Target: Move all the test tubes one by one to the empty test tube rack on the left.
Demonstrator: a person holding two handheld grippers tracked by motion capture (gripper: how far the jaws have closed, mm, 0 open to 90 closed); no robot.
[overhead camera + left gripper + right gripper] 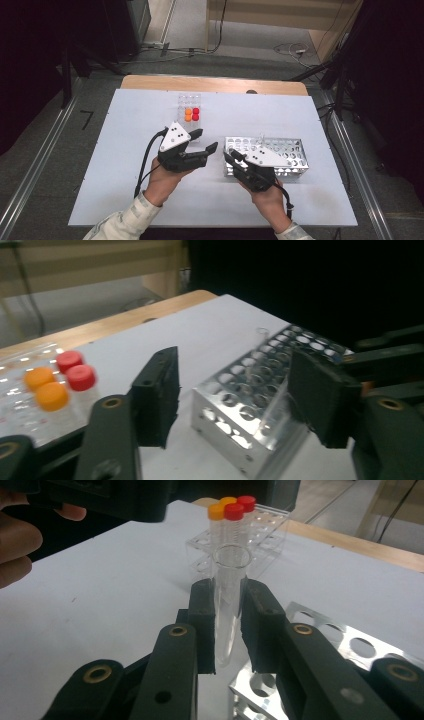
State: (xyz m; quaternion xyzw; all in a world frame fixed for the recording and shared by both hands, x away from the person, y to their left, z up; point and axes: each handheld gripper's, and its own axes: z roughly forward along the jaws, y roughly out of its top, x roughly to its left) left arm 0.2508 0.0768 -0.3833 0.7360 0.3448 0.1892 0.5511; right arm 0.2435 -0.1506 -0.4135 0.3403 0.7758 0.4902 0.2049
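Here the right gripper (227,625) has its 2 jaws pinched on a clear, uncapped test tube (229,605), held upright with its open mouth above the pads and its rounded end just below them. In the right gripper view the tube hangs over the near corner of the metal tube rack (320,680), not yet in any hole. The left gripper (230,395) has its jaws spread with nothing between them; they frame that same rack (260,400) from the other side without touching it.

Outward from the jaws, the high view shows the right gripper (231,156) at the left end of the metal tube rack (295,150) and the left gripper (205,141) just beside it, both on the white table top (125,150). Farther back stands a clear plastic rack (189,100) bearing 4 capped tubes (192,114), 2 orange and 2 red.

The step in hand appears to be seating the open tube in the metal rack. To do it well, keep the tube vertical, centre its rounded end over 1 hole before lowering, and release only once the tube is carried by the rack. The empty left gripper could steady the light rack against sliding. The glassy wall is probably slippery, so a firm, unhurried pinch seems wise.
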